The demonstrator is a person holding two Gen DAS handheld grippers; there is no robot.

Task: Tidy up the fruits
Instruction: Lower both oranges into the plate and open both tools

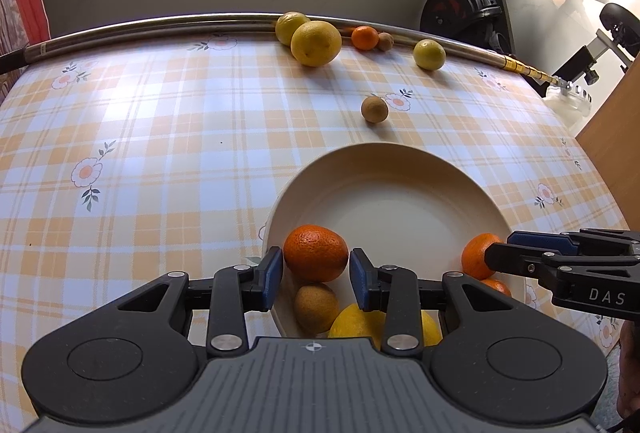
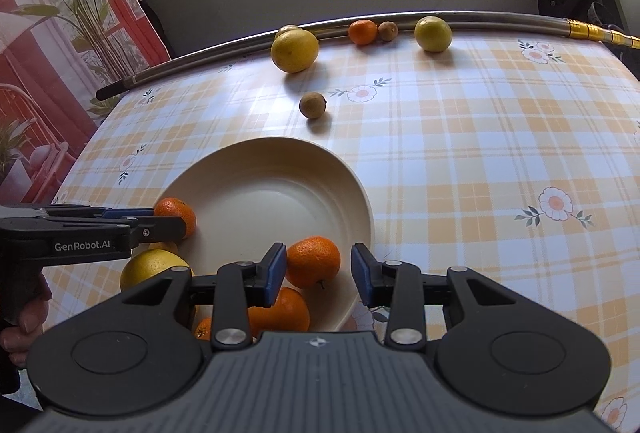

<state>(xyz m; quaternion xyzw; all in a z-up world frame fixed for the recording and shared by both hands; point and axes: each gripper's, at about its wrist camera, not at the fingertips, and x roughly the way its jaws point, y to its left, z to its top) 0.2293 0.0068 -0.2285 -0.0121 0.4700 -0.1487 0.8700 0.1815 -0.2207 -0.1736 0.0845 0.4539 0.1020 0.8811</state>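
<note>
Nearest your left lens, the left hand-held gripper (image 1: 316, 275) is hovering over the 7 o'clock rim of the cream bowl (image 1: 400, 161), its blue pads standing apart on either side of a mandarin (image 1: 316, 252) without clearly pressing it, so you are holding nothing firmly there. Below it in the bowl a kiwi (image 1: 316, 307) and a lemon (image 1: 356, 323) are sitting close together. Your right hand-held gripper (image 2: 319, 273) is likewise spread, straddling another mandarin (image 2: 313, 261) at the bowl's 5 o'clock edge, with one pad just beside the fruit and the other apart from it. More fruit is waiting on the desk (image 1: 140, 137): a loose kiwi (image 1: 374, 109) just past the bowl at 12 o'clock, and at the far edge, against the metal pole (image 1: 160, 27), a large lemon (image 1: 316, 43), a small mandarin (image 1: 365, 37) and a greenish citrus (image 1: 429, 54). Judging from this, the risk is crowding: both tools are working one side of the bowl, so a careless lift could knock a round fruit over the low rim, and anything rolling on the slick cloth may be running off the desk's edge.
</note>
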